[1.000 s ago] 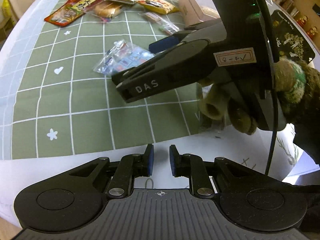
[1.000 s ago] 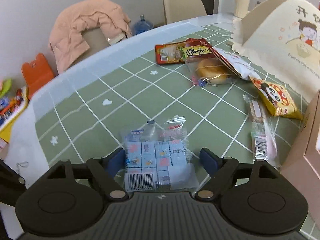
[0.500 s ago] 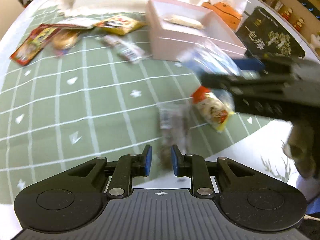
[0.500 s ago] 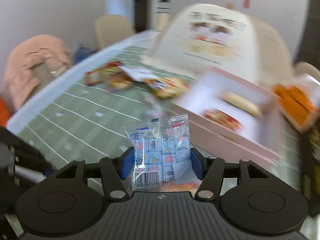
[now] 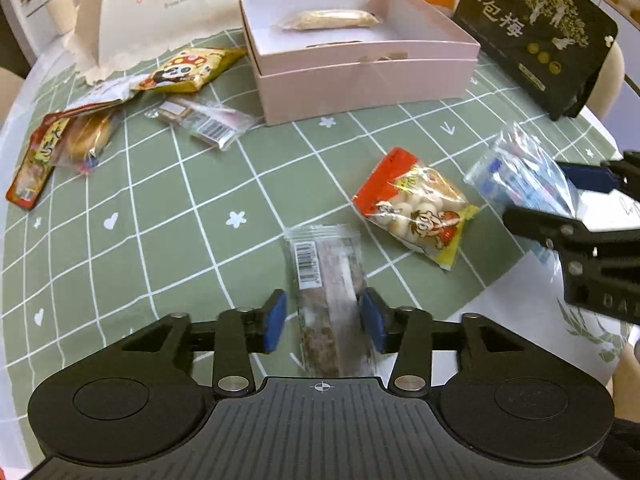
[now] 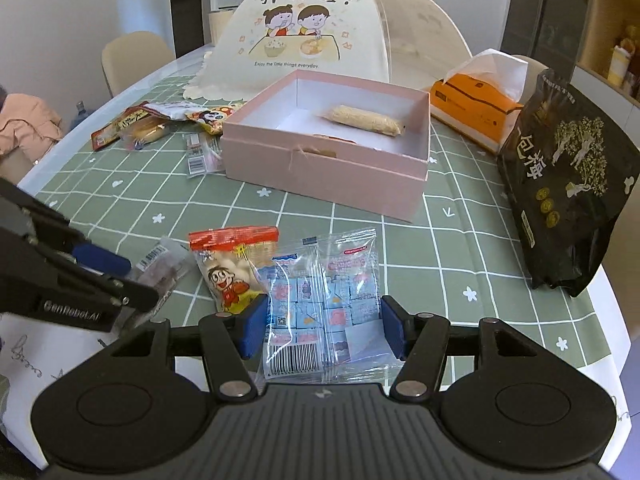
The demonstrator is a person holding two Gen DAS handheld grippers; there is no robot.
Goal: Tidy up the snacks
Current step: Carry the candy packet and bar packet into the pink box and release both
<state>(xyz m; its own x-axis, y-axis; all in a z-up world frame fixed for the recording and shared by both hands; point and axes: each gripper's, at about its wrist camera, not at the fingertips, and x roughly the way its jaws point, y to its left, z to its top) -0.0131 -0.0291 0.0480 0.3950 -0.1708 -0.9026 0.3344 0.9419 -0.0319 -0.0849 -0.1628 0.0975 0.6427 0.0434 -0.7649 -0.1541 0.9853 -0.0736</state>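
Note:
My right gripper (image 6: 322, 328) is shut on a clear bag of blue wrapped candies (image 6: 324, 312) and holds it above the table; the bag also shows at the right of the left wrist view (image 5: 520, 176). My left gripper (image 5: 322, 320) is open, its blue pads on either side of a clear-wrapped brown snack bar (image 5: 328, 292) lying on the cloth. The open pink box (image 6: 328, 160) stands beyond, with a pale wrapped roll (image 6: 364, 120) inside. A red and yellow bag of round snacks (image 5: 416, 208) lies between the grippers.
Several snack packs (image 5: 120, 112) lie at the far left of the green checked cloth (image 5: 160, 220). A black standing bag (image 6: 568, 184), an orange tissue box (image 6: 476, 112) and a cream food cover (image 6: 304, 32) stand around the box.
My right gripper closed on the candy bag, lifted it and swung toward the pink box. My left gripper turned right and opened around the snack bar.

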